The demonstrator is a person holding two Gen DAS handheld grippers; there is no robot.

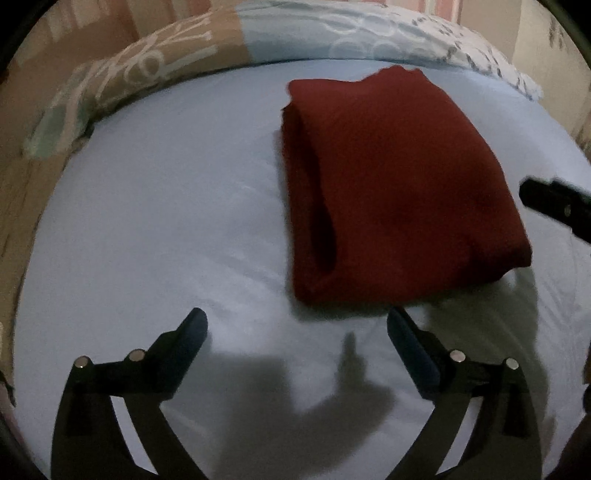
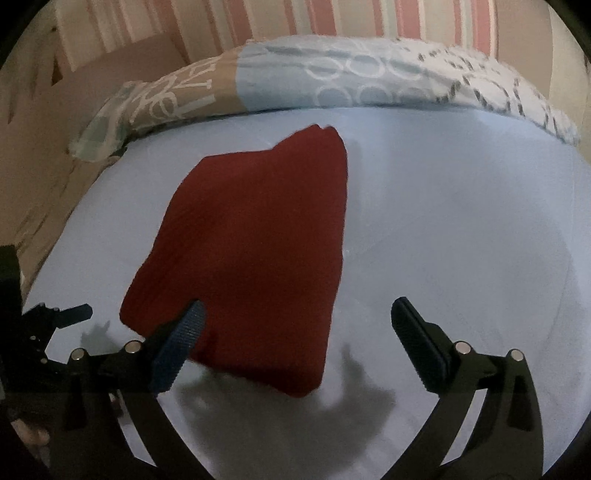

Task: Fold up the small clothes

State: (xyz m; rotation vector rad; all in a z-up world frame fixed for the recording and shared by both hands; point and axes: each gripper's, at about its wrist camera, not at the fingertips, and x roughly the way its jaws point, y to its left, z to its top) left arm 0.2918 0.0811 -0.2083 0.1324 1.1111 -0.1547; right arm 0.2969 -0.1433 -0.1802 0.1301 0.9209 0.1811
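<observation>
A dark red garment (image 1: 391, 192) lies folded into a thick rectangle on the light blue bed sheet (image 1: 166, 221). My left gripper (image 1: 297, 325) is open and empty, hovering just in front of the garment's near edge. In the right wrist view the same garment (image 2: 255, 251) lies ahead and to the left. My right gripper (image 2: 297, 317) is open and empty above the garment's near end; its left finger (image 2: 181, 339) overlaps the cloth in view. The right gripper's tip (image 1: 554, 203) shows at the left view's right edge. The left gripper (image 2: 55, 317) shows at the right view's left edge.
A patterned pillow or duvet (image 2: 332, 77) in blue, tan and white runs along the far edge of the bed. A striped pink wall (image 2: 295, 22) is behind it. Bare sheet (image 2: 461, 221) stretches right of the garment.
</observation>
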